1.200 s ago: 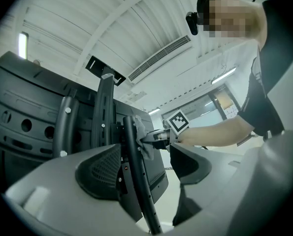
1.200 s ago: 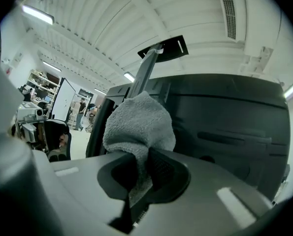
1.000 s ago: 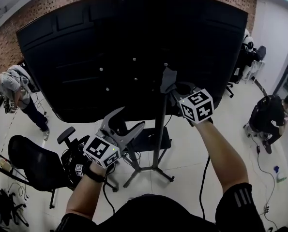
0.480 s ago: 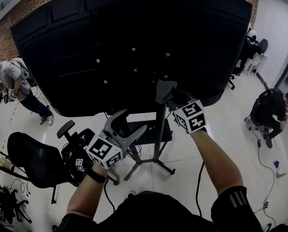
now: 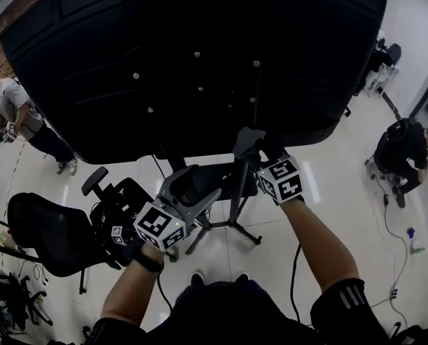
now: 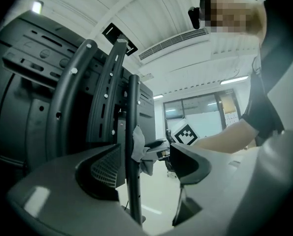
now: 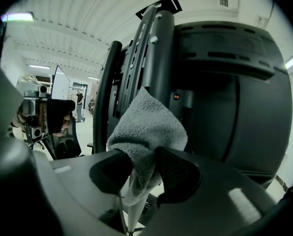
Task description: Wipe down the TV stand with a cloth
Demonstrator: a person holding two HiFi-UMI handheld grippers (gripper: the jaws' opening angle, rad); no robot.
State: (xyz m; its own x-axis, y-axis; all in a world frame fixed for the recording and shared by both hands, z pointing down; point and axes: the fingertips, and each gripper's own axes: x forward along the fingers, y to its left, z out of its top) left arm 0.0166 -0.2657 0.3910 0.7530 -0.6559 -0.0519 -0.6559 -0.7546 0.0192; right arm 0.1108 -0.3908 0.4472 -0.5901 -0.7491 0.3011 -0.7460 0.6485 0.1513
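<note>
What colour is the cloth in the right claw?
Plain grey cloth, no pattern; shows best in the right gripper view.

Not finding a single word, number or brand I can actually read here. The cubes on the left tool (image 5: 188, 187) and the right tool (image 5: 252, 144) (its jaws are opening with the cloth (image 7: 147, 127) between them) are just showing black-and-white square patterns. The TV's back panel (image 5: 199, 42) isn't showing any legible label.
</note>
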